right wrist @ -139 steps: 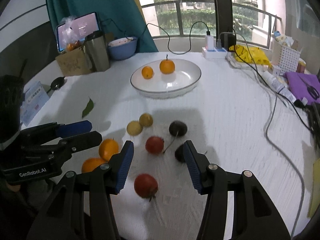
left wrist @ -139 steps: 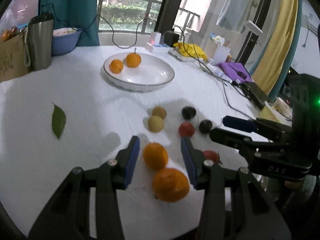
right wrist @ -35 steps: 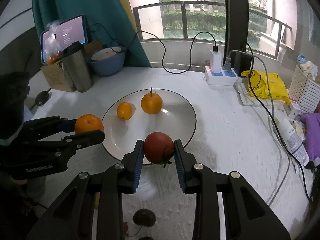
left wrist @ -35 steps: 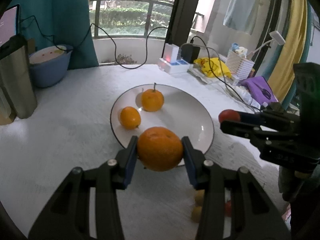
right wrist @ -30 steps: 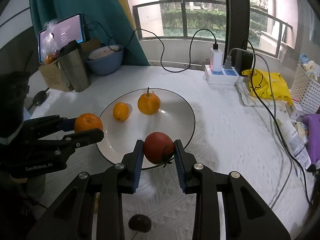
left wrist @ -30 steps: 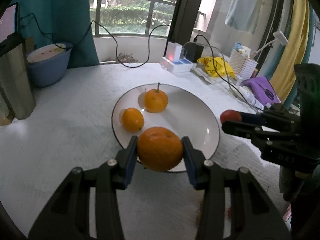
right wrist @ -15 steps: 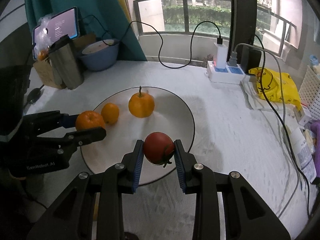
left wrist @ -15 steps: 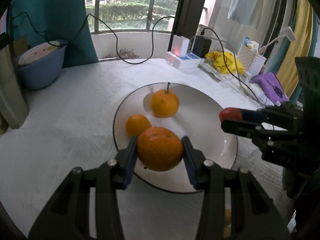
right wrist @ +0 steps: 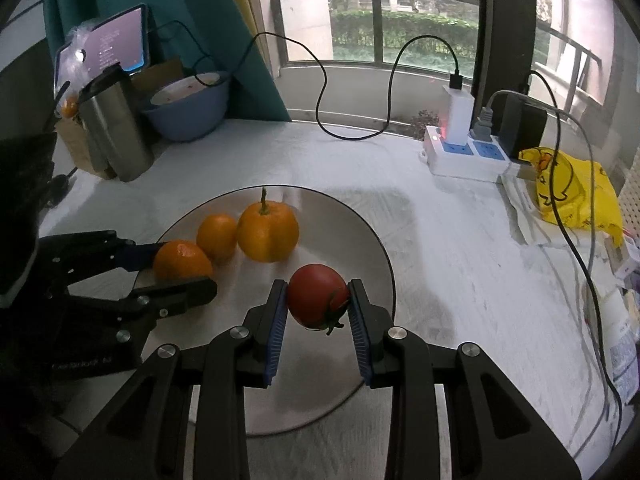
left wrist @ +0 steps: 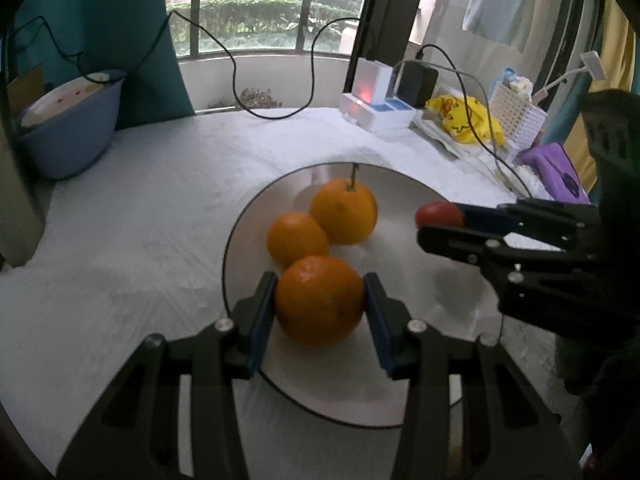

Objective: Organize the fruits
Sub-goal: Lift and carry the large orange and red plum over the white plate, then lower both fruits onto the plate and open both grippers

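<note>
Carried from the table's near edge, off the white cloth, to above the plate (left wrist: pixel 240 248): an orange (left wrist: pixel 319 300) pinched in the left gripper (left wrist: pixel 320 308), a tomato (right wrist: pixel 318 296) pinched in the right gripper (right wrist: pixel 318 312). Both fruit held over the plate's near half, clear of the small orange (right wrist: pixel 217 236) and stemmed orange (right wrist: pixel 267 232) lying toward its far-left rim. Orange likely firm, fairly heavy; tomato soft-skinned, easily bruised, best held lightly at the widest girth. Both grippers pitched steeply downward, side by side.
</note>
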A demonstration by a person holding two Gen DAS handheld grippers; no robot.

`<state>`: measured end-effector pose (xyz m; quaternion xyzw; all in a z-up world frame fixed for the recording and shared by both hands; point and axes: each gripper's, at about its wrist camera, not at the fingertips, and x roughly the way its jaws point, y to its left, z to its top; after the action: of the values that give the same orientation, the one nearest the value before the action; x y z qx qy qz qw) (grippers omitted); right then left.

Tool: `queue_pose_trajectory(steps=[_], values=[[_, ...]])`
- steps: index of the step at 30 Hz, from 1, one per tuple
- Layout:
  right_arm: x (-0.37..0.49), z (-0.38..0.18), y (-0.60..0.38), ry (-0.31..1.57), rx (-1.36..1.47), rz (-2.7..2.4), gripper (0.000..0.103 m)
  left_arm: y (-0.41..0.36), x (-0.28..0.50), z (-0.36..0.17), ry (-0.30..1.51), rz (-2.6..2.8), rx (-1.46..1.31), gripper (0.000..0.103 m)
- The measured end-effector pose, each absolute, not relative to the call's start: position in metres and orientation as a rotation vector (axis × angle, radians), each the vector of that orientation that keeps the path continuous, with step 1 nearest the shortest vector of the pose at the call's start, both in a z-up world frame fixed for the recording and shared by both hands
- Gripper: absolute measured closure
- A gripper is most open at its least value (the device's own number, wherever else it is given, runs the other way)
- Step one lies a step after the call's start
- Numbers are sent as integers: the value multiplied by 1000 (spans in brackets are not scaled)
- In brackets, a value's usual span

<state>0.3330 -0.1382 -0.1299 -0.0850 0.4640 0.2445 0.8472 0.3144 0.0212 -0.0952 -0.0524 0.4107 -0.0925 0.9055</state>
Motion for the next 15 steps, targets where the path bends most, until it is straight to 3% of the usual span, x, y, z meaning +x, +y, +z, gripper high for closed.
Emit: queue_pose_trajectory(steps=[15], values=[[349,-139,-130,981,-182,485,68,29,314,-86,804,-193,-164,58]])
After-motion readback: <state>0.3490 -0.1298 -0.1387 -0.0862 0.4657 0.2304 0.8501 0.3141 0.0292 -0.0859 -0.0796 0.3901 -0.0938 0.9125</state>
